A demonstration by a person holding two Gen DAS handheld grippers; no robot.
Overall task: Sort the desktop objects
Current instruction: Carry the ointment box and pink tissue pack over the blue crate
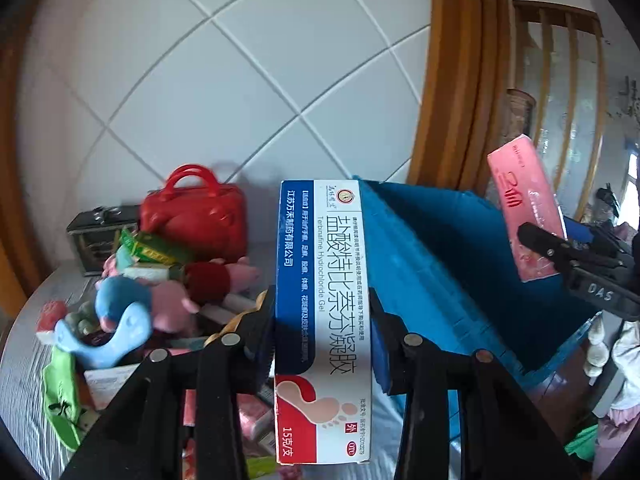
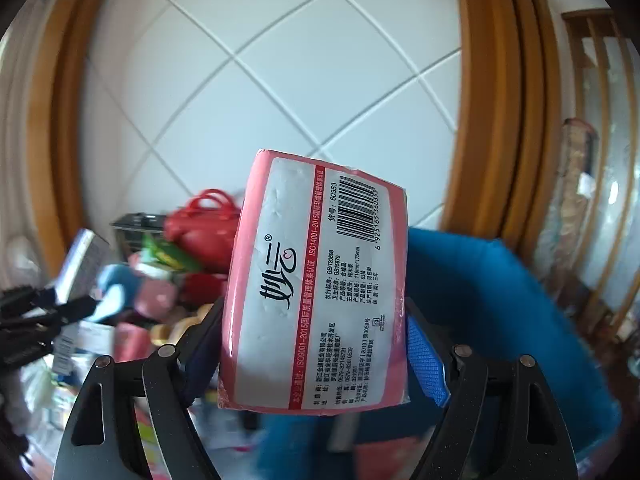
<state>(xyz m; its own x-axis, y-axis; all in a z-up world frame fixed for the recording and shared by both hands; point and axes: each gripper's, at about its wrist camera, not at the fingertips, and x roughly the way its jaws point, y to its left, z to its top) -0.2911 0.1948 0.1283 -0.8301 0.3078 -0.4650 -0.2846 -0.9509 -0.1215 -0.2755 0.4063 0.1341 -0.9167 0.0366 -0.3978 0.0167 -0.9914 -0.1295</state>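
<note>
- while each gripper holds a box aloft, sorting is midway.
- left gripper (image 1: pixel 322 344) jaws clamp a gel box (image 1: pixel 322 300).
- right gripper (image 2: pixel 314 344) jaws grip a tissue pack (image 2: pixel 316 284).
- toys (image 1: pixel 120 312) remain on the counter (image 1: pixel 24 360); blue bin (image 1: pixel 460 260) nearby.

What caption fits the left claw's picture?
Left claw grips a gel box beside a blue bin.

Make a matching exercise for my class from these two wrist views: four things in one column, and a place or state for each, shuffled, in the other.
Things:
1. medicine box
2. pink tissue pack
3. red handbag
4. blue bin

Places or states:
A. stands at the back of the table, against the tiled wall
B. gripped in the jaws of the left gripper
C. sits open, right of the toy pile
D. gripped in the jaws of the right gripper

Pairs: 1-B, 2-D, 3-A, 4-C
</note>
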